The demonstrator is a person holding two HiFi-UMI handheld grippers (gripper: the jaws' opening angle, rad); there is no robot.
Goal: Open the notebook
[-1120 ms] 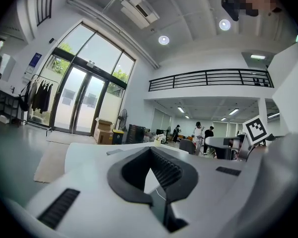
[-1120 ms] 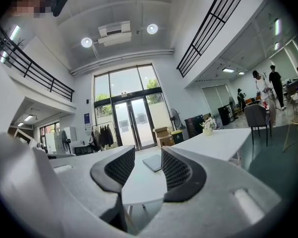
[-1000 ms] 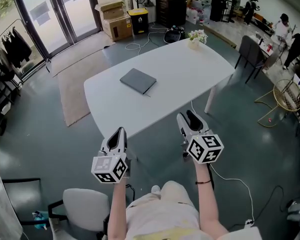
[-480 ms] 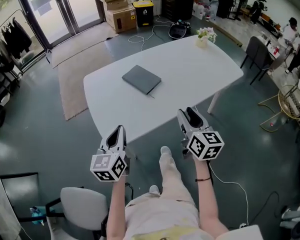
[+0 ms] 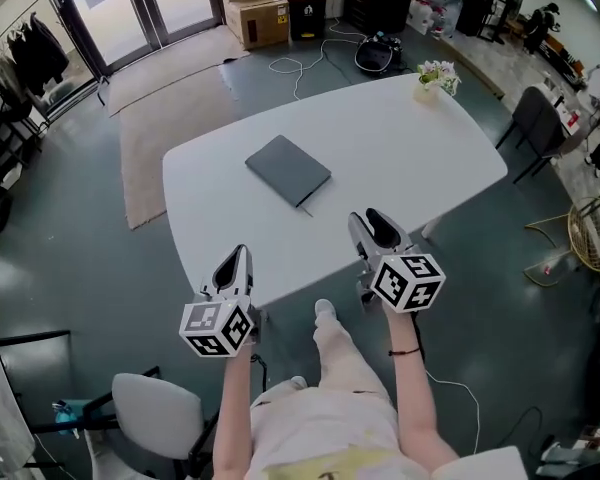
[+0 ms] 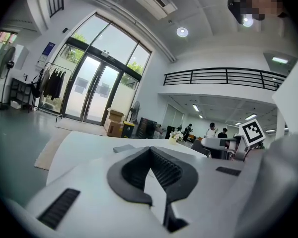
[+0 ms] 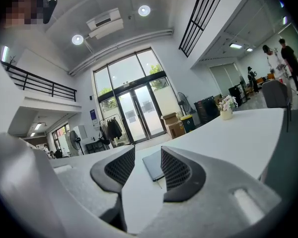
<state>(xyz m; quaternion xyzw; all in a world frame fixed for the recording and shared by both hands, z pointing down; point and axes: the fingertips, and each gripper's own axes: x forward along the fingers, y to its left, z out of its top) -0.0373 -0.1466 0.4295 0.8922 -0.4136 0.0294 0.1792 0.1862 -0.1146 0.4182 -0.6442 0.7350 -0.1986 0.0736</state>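
Holding both tools at the near edge of the white table point(image 5: 410, 133), I have the left gripper point(image 5: 237, 258) with its jaws together at the tips and nothing in them. The right gripper point(image 5: 376, 221) has its jaws apart and empty. The grey notebook point(image 5: 288, 170) lies closed and flat on the table, well ahead of both.

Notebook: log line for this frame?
notebook closed, on table | left tongs shut, empty | right tongs open, empty | neither at notebook

White table point(image 5: 400, 158) with closed grey notebook point(image 5: 288, 170), flower pot point(image 5: 433, 77)
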